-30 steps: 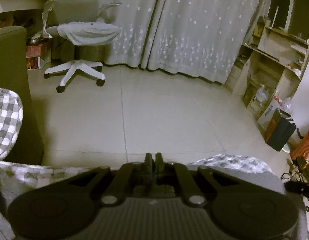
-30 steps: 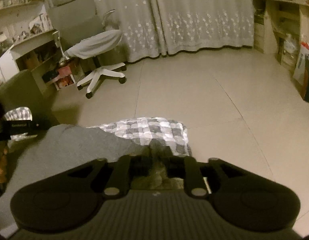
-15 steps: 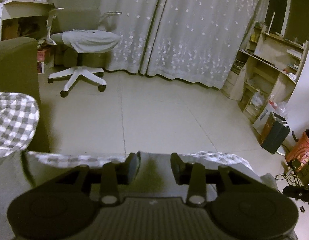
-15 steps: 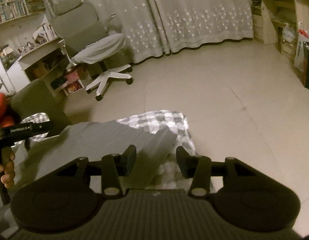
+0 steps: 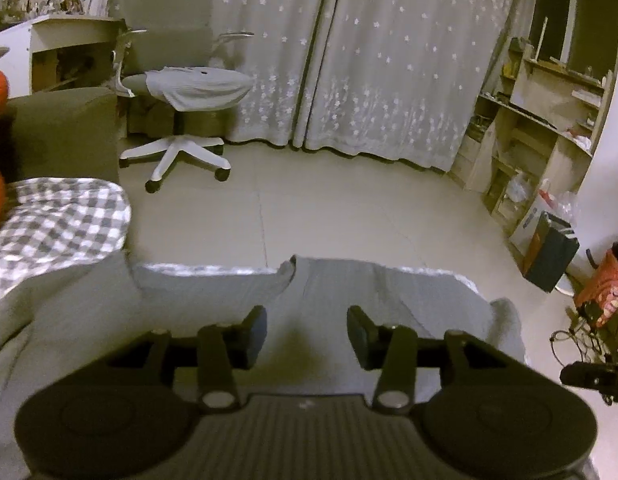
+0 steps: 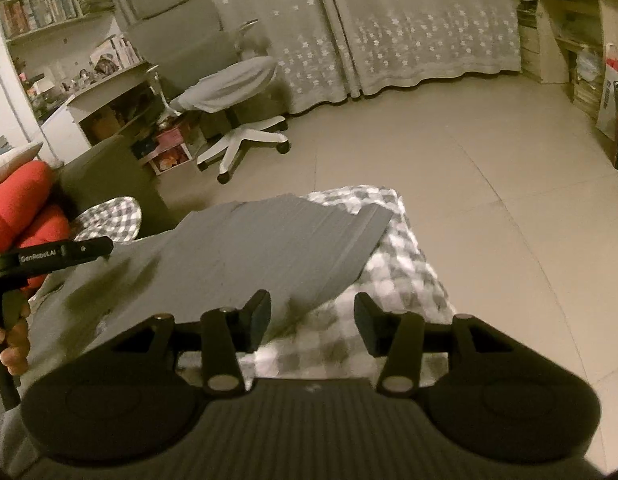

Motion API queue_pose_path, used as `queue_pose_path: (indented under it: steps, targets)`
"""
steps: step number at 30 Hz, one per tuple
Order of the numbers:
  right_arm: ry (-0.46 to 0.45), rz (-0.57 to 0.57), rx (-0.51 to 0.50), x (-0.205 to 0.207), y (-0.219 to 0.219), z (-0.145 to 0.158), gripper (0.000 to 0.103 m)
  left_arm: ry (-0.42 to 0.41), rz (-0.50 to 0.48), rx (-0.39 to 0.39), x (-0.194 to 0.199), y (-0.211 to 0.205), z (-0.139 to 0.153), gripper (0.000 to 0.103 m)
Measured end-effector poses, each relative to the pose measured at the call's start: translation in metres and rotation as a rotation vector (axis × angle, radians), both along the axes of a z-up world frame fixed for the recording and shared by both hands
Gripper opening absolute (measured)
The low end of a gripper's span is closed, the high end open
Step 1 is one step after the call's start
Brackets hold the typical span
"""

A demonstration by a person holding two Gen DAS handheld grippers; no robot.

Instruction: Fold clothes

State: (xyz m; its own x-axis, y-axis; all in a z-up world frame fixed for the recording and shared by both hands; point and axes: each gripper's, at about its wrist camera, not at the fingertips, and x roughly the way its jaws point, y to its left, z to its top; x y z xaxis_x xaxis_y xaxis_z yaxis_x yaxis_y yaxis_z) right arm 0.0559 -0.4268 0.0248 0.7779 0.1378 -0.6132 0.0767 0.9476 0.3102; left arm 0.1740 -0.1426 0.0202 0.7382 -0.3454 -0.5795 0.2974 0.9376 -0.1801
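A grey garment (image 5: 349, 292) lies flat on a checkered grey-and-white cover (image 5: 57, 220); it also shows in the right wrist view (image 6: 245, 256), with one corner folded over near the cover's far edge. My left gripper (image 5: 306, 330) is open and empty just above the garment. My right gripper (image 6: 312, 322) is open and empty above the garment's near edge and the checkered cover (image 6: 393, 280). The left gripper's body (image 6: 61, 254) shows at the left of the right wrist view.
A white swivel chair (image 5: 181, 120) draped with cloth stands on the tiled floor by the curtains (image 5: 369, 60). An olive sofa arm (image 5: 61, 128) and red cushions (image 6: 21, 200) are at the left. Shelves (image 5: 541, 120) and bags (image 5: 549, 248) are at the right.
Both grippers were shut on the garment a second ago. Both have opened, let go and pulled back, and the garment now lies flat.
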Motion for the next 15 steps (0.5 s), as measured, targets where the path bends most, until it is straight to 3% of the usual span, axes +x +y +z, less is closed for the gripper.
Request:
queue_pose_path:
  steps: [15]
  targets:
    - [0.04,0.02,0.032,-0.056,0.022,-0.005,0.053,0.053,0.035,0.061,-0.086,0.038,-0.005,0.055]
